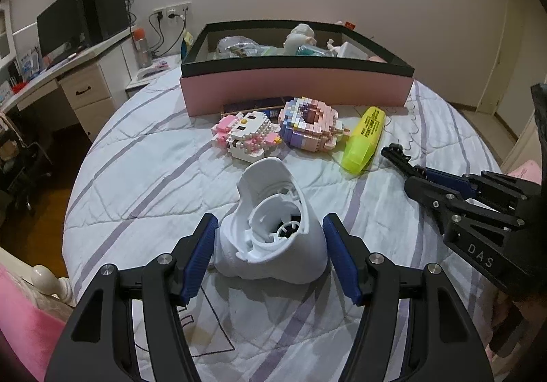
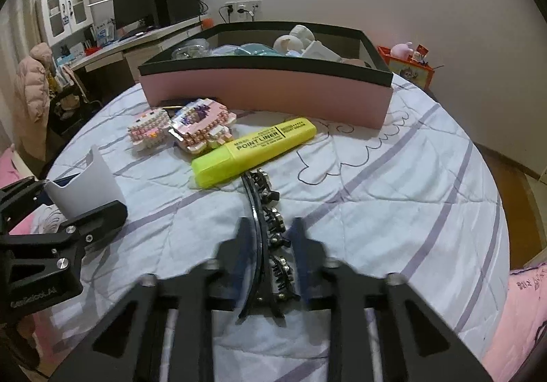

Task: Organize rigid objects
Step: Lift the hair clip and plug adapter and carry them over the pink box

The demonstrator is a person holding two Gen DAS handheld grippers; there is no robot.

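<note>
In the left wrist view the left gripper (image 1: 270,257) straddles a white plastic housing (image 1: 270,228) lying on the striped bedspread (image 1: 136,176). Its blue pads (image 1: 200,255) sit against or just beside the housing's sides — whether they press cannot be told. The housing's open end faces the camera, and its long axis runs away toward the pink box (image 1: 294,88). The box's wall hides most of its contents. Near the box's front wall lie two brick-built figures (image 1: 246,135) and a yellow highlighter (image 1: 364,139). The right gripper (image 1: 418,173) enters from the right edge.

In the right wrist view the right gripper (image 2: 270,238), blurred, is clamped on a black studded hair clip (image 2: 268,228), whose long axis points toward the highlighter (image 2: 253,149) before the pink box (image 2: 266,94). The housing (image 2: 85,183) is cut off behind the left gripper (image 2: 82,221).
</note>
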